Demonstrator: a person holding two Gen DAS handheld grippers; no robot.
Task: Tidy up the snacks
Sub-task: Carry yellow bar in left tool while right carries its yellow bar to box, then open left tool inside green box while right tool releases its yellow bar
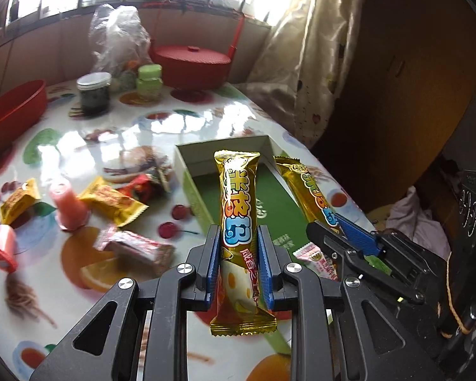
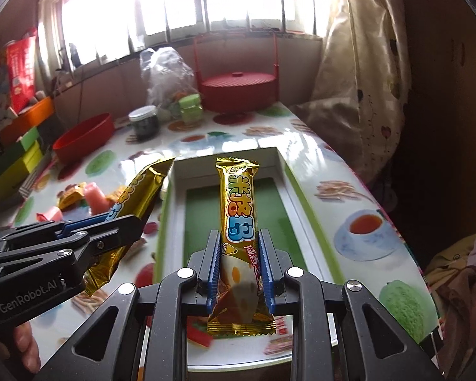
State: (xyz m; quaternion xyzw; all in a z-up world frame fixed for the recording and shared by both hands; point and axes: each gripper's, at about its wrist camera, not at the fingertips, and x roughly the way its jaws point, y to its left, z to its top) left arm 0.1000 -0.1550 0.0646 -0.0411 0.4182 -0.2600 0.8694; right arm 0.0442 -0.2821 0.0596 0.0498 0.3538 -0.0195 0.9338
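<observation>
Bright room, daylight from barred window (image 2: 181, 3) ahead.
Cream curtain (image 2: 365, 73) right; fruit-print table (image 1: 117, 133) below.

"genrobot.ai" is printed on the left tool (image 2: 123, 222), seen from the right wrist

We are in a lived-in home: a fruit-patterned tabletop (image 2: 349, 171) under a barred window (image 2: 181, 3), heart-print curtain (image 2: 365, 73), and a lidded red basket (image 2: 239, 87) at its far edge.
</observation>
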